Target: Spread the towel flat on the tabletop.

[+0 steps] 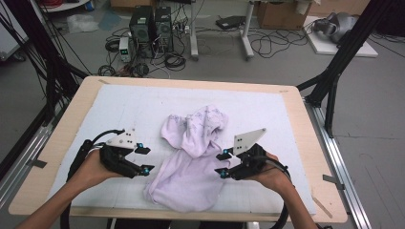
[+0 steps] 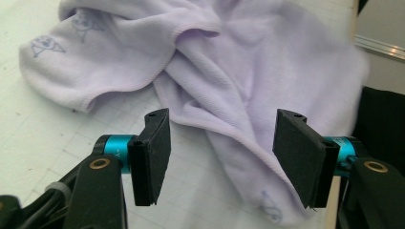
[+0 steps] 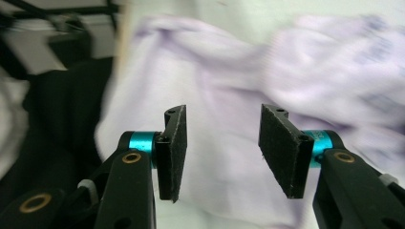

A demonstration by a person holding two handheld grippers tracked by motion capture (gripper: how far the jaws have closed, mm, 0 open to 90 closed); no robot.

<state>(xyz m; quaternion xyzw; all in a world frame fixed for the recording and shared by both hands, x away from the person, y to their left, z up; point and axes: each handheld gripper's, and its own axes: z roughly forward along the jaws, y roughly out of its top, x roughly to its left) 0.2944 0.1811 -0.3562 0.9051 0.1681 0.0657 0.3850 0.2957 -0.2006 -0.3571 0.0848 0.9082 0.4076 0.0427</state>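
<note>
A lavender cloth [image 1: 191,157] with small printed figures lies crumpled on the white mat [image 1: 119,109], bunched toward the far side and spread flat toward the front edge. My left gripper [image 1: 145,159] rests just left of the cloth's lower part, jaws open and pointing at it. In the left gripper view the cloth [image 2: 229,62] lies beyond the open left gripper [image 2: 229,157], nothing between the pads. My right gripper [image 1: 222,163] hovers at the cloth's right edge, open. The right gripper view is blurred; the cloth [image 3: 224,71] lies under and past the right gripper [image 3: 224,152].
The wooden table [image 1: 67,129] carries the mat; its front edge is close to both hands. Black frame posts [image 1: 334,71] stand at the table's far corners. Computer towers [image 1: 150,26] and cables lie on the floor beyond.
</note>
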